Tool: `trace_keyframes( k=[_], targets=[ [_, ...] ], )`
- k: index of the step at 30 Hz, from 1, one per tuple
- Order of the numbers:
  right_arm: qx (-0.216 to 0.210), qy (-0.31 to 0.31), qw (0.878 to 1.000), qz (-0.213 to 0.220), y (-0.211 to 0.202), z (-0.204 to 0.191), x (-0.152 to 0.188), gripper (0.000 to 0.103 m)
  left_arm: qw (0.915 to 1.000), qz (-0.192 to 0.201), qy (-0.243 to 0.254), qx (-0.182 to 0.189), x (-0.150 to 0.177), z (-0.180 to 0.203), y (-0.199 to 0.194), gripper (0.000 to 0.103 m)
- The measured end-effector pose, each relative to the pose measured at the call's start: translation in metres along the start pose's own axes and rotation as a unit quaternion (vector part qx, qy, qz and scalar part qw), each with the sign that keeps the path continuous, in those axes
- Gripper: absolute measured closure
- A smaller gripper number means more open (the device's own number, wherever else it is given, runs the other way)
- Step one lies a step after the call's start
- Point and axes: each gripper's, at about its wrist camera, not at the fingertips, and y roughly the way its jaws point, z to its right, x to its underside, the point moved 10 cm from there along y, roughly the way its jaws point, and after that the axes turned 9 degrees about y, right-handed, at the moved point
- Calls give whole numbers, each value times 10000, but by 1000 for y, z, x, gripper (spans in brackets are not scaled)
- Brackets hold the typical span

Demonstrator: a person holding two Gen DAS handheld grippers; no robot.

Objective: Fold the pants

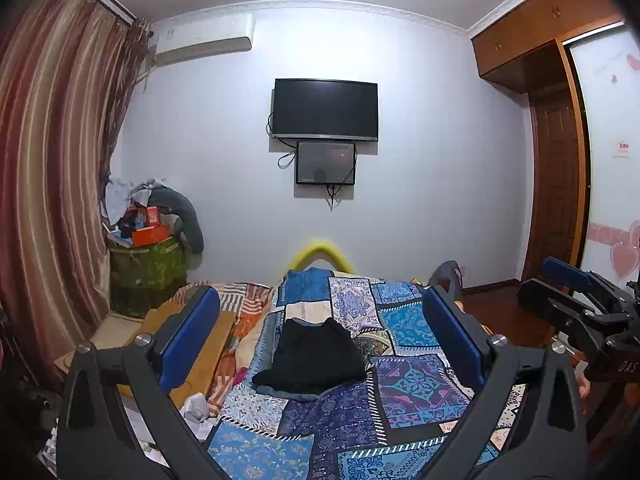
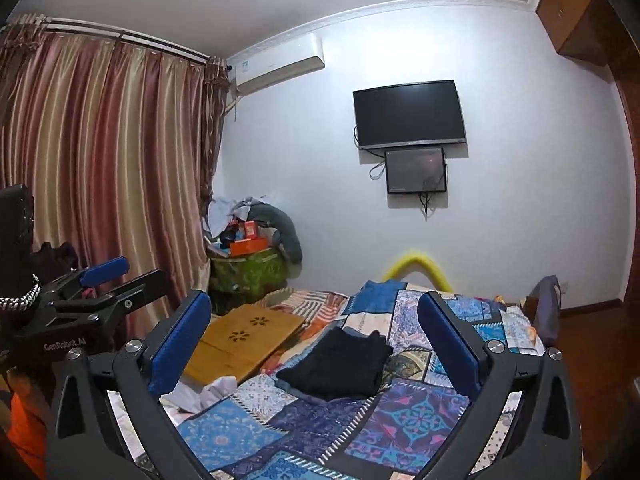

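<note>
Black pants [image 1: 314, 354] lie folded into a compact stack on the blue patchwork bedspread [image 1: 416, 384], with a grey-blue layer showing under the near edge. In the right wrist view the same pants [image 2: 340, 364] sit in the middle of the bed. My left gripper [image 1: 320, 320] is open, held above and short of the pants, with nothing between its blue pads. My right gripper [image 2: 316, 328] is open as well and holds nothing. The right gripper [image 1: 576, 292] shows at the right edge of the left wrist view, and the left gripper [image 2: 108, 280] at the left edge of the right wrist view.
A wooden lap board [image 2: 244, 340] lies on the bed's left side, with white crumpled cloth [image 2: 208, 394] near it. A cluttered green bin [image 2: 248, 268] stands in the corner by striped curtains [image 2: 100, 160]. A TV [image 1: 325, 109] hangs on the far wall. A wooden wardrobe [image 1: 556, 168] stands at right.
</note>
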Motion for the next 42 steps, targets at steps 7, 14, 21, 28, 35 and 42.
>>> trace_keyframes(
  k=[7, 14, 21, 28, 35, 42],
  targets=[
    [57, 53, 10000, -52, 0, 3, 3, 0, 10000, -60, -35, 3, 4, -1, 3, 0],
    [66, 72, 9999, -68, -1, 4, 3, 0, 9999, -100, 1, 10, 6, 1, 6, 0],
    [93, 42, 9999, -82, -2, 3, 3, 0, 9999, -132, 0, 77, 7, 5, 9, 0],
    [111, 58, 9999, -95, -2, 4, 2, 0, 9999, -141, 40, 92, 9, 6, 10, 0],
    [139, 66, 9998, -119, -1, 5, 2, 0, 9997, -183, 33, 133, 10, 6, 12, 0],
    [138, 71, 9998, -117, -1, 4, 2, 0, 9997, -182, 41, 154, 10, 7, 13, 0]
  ],
)
